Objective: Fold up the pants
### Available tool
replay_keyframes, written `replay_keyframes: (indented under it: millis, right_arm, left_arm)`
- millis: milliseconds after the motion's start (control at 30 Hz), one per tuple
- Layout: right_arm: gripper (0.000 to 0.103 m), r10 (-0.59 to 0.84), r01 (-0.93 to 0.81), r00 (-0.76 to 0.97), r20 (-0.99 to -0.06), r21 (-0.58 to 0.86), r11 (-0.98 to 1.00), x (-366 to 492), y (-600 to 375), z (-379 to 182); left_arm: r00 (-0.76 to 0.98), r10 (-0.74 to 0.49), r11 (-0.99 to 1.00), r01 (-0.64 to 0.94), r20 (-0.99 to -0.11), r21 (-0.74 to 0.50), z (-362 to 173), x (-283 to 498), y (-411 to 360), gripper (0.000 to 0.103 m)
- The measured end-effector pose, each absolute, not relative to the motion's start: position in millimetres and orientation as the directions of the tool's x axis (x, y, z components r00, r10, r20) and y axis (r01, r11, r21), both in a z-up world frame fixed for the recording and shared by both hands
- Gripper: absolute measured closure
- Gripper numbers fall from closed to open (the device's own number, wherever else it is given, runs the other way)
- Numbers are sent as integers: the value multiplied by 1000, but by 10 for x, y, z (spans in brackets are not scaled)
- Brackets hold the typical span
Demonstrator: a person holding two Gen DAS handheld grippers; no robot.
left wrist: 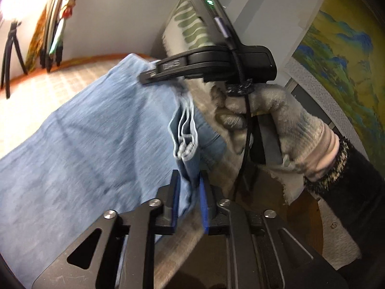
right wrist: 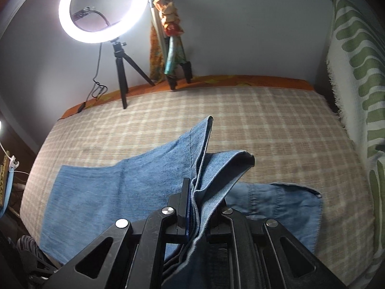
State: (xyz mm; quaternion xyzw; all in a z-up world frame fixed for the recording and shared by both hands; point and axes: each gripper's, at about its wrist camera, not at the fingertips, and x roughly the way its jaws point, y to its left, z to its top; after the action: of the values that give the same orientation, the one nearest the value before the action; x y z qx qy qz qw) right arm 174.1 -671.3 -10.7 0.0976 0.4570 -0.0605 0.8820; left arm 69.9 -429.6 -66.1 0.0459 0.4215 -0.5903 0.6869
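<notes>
Light blue denim pants (right wrist: 108,192) lie spread on a plaid bed cover (right wrist: 264,120). My right gripper (right wrist: 195,207) is shut on a raised fold of the hem edge, and the cloth drapes over its right finger and hides it. In the left wrist view the pants (left wrist: 72,156) stretch away to the left. My left gripper (left wrist: 189,192) holds a bunched hem edge between its blue pads (left wrist: 176,192). A gloved hand (left wrist: 276,125) carries the right gripper (left wrist: 150,75), whose tips rest in the denim farther back.
A lit ring light (right wrist: 103,7) on a small tripod stands at the bed's far edge, beside a second tripod draped with scarves (right wrist: 168,36). A green and white patterned cloth (right wrist: 356,72) hangs on the right. A landscape painting (left wrist: 336,60) hangs on the wall.
</notes>
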Motion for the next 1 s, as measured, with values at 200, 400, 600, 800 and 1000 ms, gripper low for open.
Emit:
replay_keyframes:
  millis: [200,400,600,800,1000]
  right_arm:
    - [97,-40,211,549,-835,92,973,1670,-7004,-283]
    - [97,-27,194,518,-855,87,977,1640,-7161,-517]
    - [90,9,189,519,-855,125,974,1582,-7276,-656]
    - [65,70,250,569,-819,254,934,1568,-7509,-629]
    - [73,40,246,552,-833,209,946,1648,-7457,-654]
  left_arm:
    - [-8,-754,360,832,-657,-423,-648,926,-3746,76]
    - [159,-691,512,796,-705,-322,-650,1167,-3005,76]
    - [258,-616,646,707,-744,-290,-714,1429,-2409,76]
    - [292,-589,698,654,-753,-292,-827,1476,-2162,76]
    - [279,-584,728,595,-762,-340,-985,1534,-2055,74]
